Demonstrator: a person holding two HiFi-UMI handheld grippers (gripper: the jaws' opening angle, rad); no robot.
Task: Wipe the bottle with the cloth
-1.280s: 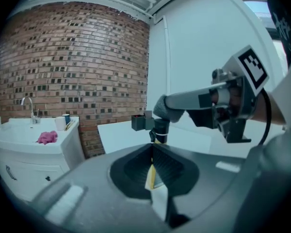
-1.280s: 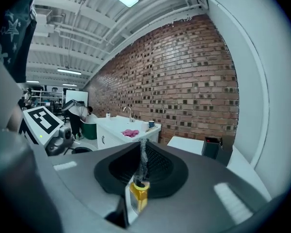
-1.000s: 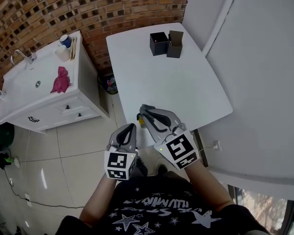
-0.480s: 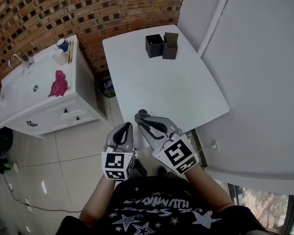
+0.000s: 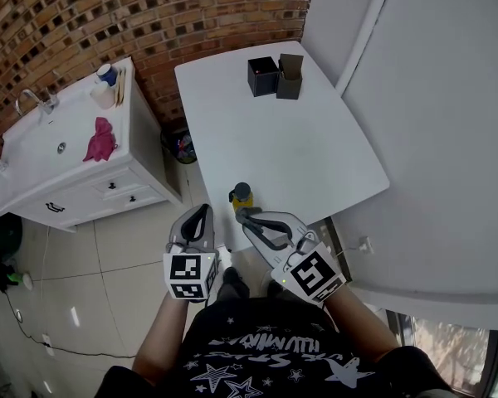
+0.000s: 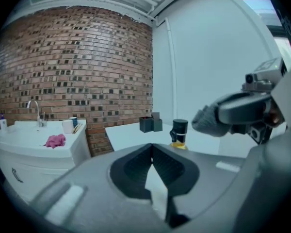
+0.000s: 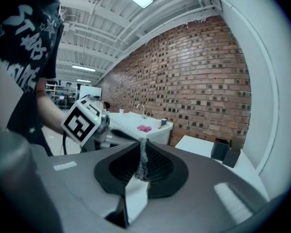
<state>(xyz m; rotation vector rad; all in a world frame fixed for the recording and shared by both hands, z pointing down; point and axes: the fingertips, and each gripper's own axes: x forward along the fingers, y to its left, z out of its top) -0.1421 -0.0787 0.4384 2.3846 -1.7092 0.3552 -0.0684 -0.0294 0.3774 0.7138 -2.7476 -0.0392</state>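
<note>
Standing upright on table [image 5: 266, 131] edge: yellow bottle [image 5: 242, 196], black cap; left gripper [image 5: 202, 211], right gripper [image 5: 241, 215] clenched, empty

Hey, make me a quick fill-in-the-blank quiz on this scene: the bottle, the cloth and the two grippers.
1. The cloth lying on the sink cabinet is ____ in colour.
2. The bottle, which has a black cap, stands on the white ____.
3. The left gripper and the right gripper both have their jaws ____, with nothing held.

Missing words: pink; table; shut
</note>
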